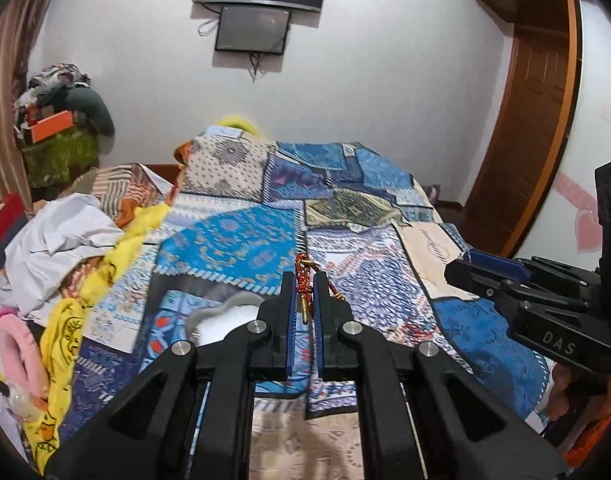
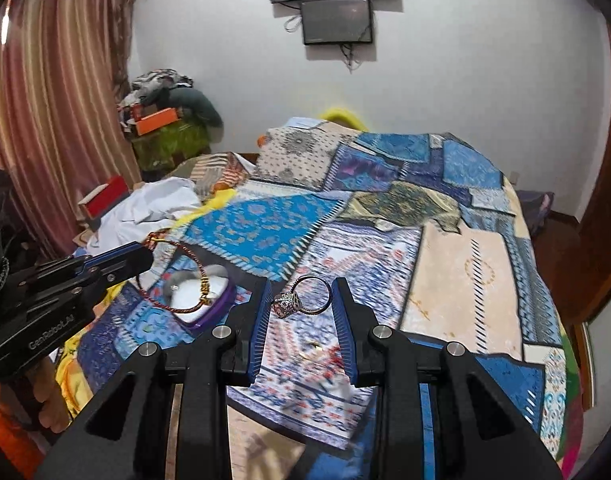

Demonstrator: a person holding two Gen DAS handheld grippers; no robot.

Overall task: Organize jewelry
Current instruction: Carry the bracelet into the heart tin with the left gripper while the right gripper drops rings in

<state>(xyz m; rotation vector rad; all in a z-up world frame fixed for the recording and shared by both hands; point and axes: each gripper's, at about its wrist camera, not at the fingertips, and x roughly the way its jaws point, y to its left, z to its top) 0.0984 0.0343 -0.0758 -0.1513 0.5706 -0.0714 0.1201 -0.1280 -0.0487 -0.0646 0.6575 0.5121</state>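
Observation:
My left gripper (image 1: pixel 304 280) is shut on a red and gold cord bracelet (image 1: pixel 303 282), held above the bed. In the right wrist view the left gripper (image 2: pixel 143 258) shows at the left, with the bracelet (image 2: pixel 177 276) hanging from it as a loop over an open purple jewelry box (image 2: pixel 209 300) with a white lining. That box peeks out left of my left fingers (image 1: pixel 225 316). My right gripper (image 2: pixel 301 298) is shut on a silver ring (image 2: pixel 305 298) with a stone cluster, held between its blue pads above the bedspread. The right gripper also shows in the left wrist view (image 1: pixel 489 270).
A patchwork blue bedspread (image 2: pixel 445 260) covers the bed. A small gold item (image 2: pixel 313 346) lies on it below the ring. Crumpled white, yellow and pink clothes (image 1: pixel 65 248) are piled at the left. A red box (image 2: pixel 105 198), curtains and a wooden door (image 1: pixel 525 120) surround the bed.

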